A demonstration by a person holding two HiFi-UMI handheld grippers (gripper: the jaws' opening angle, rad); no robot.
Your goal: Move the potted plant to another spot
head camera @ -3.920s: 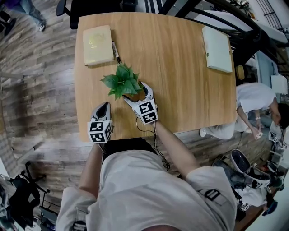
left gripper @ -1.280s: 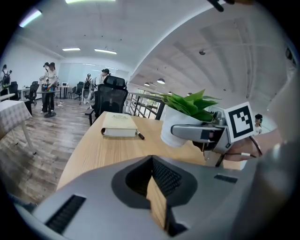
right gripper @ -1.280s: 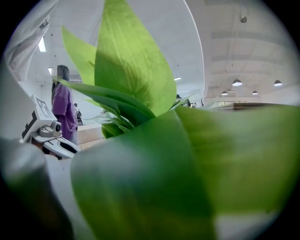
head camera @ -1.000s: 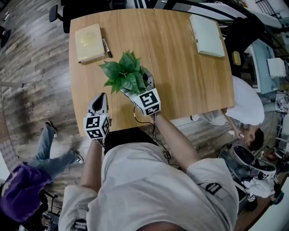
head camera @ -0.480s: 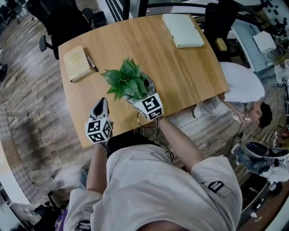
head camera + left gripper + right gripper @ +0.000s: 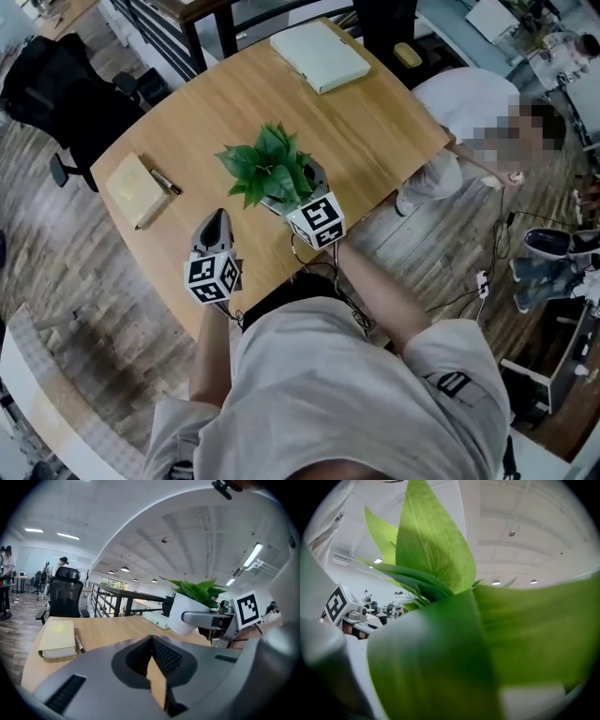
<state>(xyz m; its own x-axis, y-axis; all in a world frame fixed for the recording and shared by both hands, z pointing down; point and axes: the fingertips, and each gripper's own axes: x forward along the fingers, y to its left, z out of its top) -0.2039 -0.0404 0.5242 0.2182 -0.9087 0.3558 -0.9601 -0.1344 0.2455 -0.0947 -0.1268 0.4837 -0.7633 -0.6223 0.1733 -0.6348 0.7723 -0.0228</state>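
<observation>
Looks mid-carry: right gripper (image 6: 300, 187) jaws clamped on the potted plant (image 6: 268, 169), left gripper (image 6: 216, 221) jaws together and empty, next up is picking a table (image 6: 375, 112) spot.

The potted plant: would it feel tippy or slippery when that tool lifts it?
The potted plant is likely top-heavy: its leaves spread wider than the white pot, which narrows toward its base and looks tilted in the right gripper. Probably slippery too, since the pot's wall looks smooth. The leaves look bendy, so brushing them should do little harm.
</observation>
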